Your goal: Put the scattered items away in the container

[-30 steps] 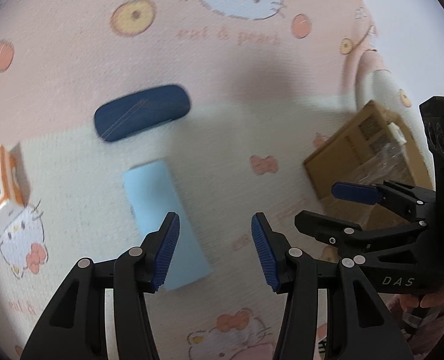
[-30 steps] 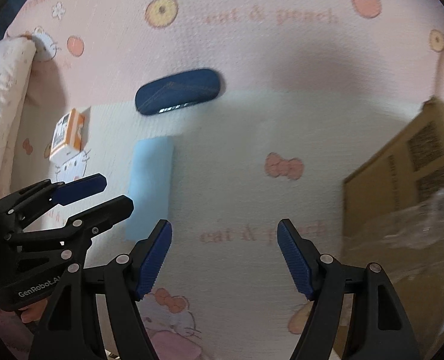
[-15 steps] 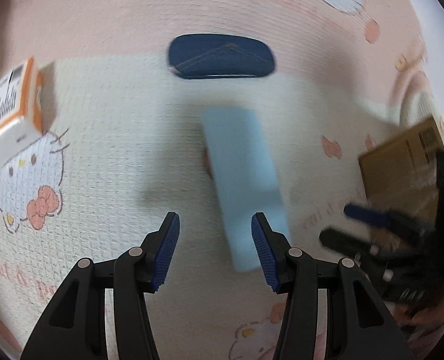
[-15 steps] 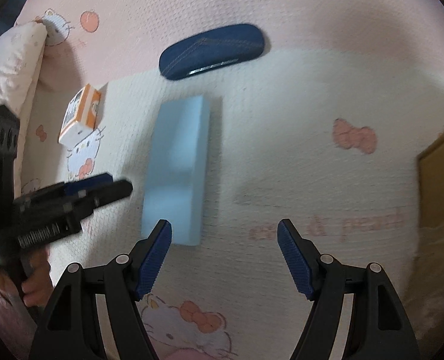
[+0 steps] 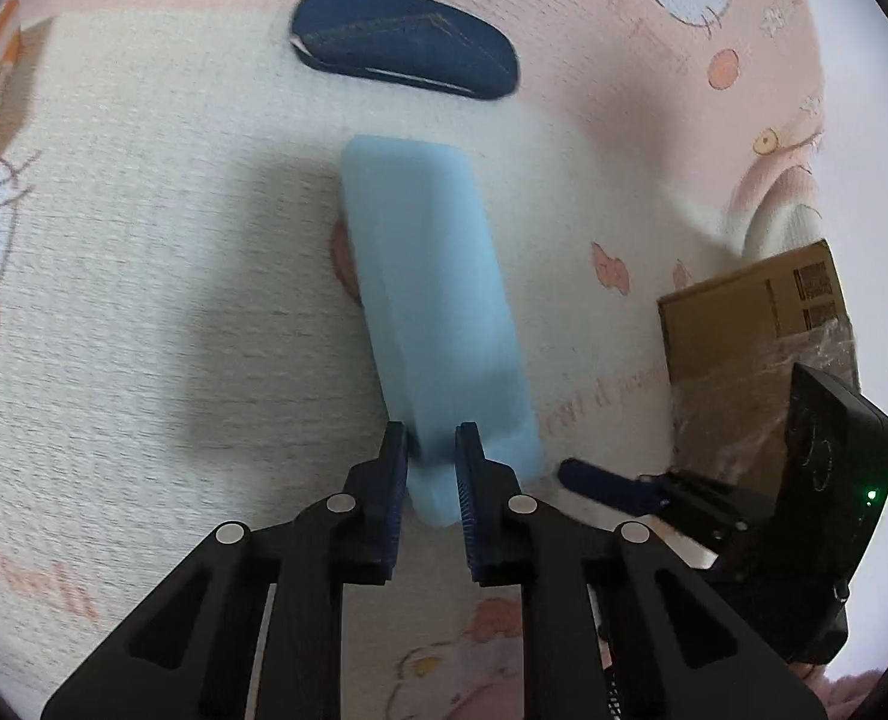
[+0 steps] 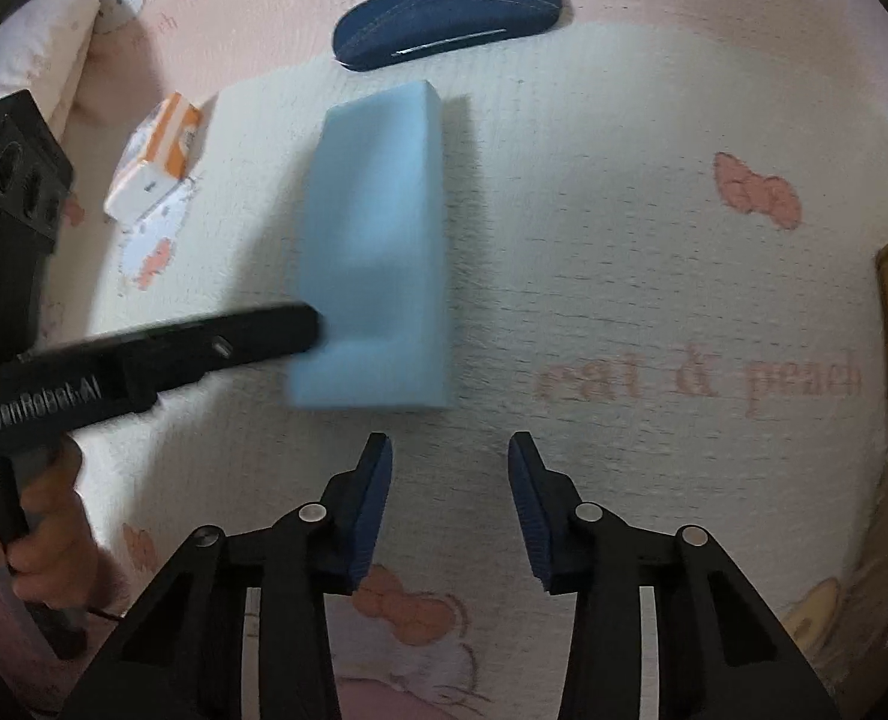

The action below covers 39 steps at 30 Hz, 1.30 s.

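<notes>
Both grippers dropped low and narrowed, the left gripper closing on the blue sponge's near end, the right gripper closing on nothing, so pickup began.

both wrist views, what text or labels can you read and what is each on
"GenRobot.AI": side of the left gripper.
"eat & peach": blanket, pink letters, partly blurred.
Cardboard box: dark printed labels, too small to read.
Orange and white carton: print too blurred.
</notes>
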{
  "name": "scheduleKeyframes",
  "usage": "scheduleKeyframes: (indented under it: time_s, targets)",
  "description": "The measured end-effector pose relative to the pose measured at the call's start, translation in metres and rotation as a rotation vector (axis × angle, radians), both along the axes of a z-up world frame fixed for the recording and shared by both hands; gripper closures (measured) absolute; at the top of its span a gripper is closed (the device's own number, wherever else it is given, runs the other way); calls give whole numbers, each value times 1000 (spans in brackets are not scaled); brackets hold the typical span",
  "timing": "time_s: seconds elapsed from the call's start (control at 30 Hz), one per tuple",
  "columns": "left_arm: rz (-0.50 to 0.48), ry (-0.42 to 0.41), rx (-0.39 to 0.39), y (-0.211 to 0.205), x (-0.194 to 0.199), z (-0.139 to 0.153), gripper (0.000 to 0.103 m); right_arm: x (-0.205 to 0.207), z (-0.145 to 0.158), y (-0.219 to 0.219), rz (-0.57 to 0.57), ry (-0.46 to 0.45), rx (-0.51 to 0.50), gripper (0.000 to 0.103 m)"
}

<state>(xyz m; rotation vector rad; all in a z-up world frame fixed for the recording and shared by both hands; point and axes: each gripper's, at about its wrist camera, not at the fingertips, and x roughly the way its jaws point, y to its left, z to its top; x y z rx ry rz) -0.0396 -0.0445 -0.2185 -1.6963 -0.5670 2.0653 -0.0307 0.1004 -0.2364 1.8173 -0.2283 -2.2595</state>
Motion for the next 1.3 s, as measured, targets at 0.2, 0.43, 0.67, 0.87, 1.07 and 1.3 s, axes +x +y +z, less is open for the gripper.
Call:
scheduleKeyframes:
  time_s: [0.2,0.43,0.67,0.87,1.07,1.3]
  targets:
    - [-14,45,12,32,-5,-1,87,-13,6,10,-24,58,77,69]
    - [14,31,81,47,-34,3,86,-24,12,39,-147,100,53,69]
    - [61,163,-105,-26,-16,48,55,-17,47,19,-93,209,45,38]
    - [246,283,-393,-118,-20,84,44,-29,62,-15,72,303,-55,32]
    - [455,264,-475,-203,-45,80,40,-51,52,-24,81,311,-180,29]
    - [564,206,-208,-251,-67,43,40,-78,32,-43,105,287,-263,28]
